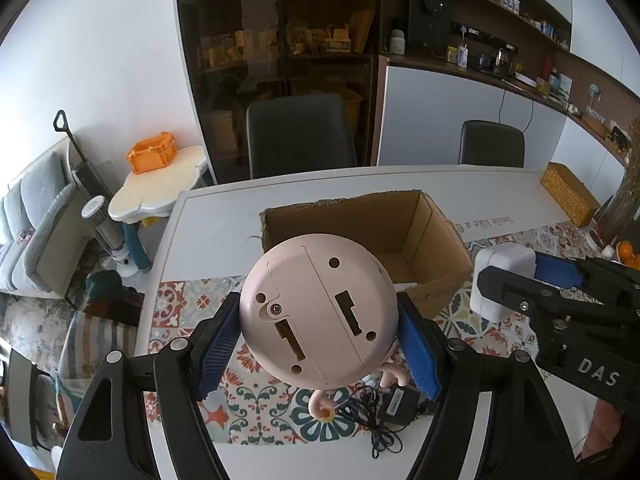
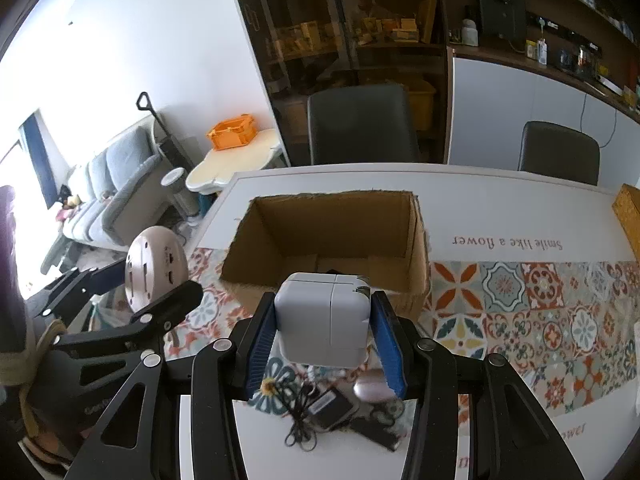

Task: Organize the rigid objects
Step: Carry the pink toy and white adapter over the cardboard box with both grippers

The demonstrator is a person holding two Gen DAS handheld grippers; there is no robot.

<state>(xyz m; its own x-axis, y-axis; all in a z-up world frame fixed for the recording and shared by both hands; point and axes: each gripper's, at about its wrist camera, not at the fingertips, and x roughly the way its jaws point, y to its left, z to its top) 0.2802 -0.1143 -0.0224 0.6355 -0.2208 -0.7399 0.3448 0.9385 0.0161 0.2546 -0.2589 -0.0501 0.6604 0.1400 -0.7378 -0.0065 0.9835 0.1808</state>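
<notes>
A round pink device [image 1: 316,332], seen from its underside, sits between the blue pads of my left gripper [image 1: 319,300], which is shut on it above the table. Pink curved feet [image 1: 320,404] hang below it. My right gripper [image 2: 324,300] is shut on a white cube-shaped charger [image 2: 324,320], also lifted. An open, empty cardboard box [image 2: 332,220] stands just beyond both grippers. In the left wrist view the right gripper [image 1: 524,270] with the charger [image 1: 496,258] is beside the box [image 1: 432,236]. In the right wrist view the left gripper [image 2: 152,280] holds the pink device [image 2: 152,256] left of the box.
A black adapter with a tangled cable [image 2: 328,400] and a small pinkish oval item [image 2: 368,388] lie on the patterned mat [image 2: 540,312] beneath the grippers. A yellow woven box [image 1: 568,196] stands far right. Two dark chairs [image 1: 300,132] stand behind the table; its left edge [image 1: 160,260] is close.
</notes>
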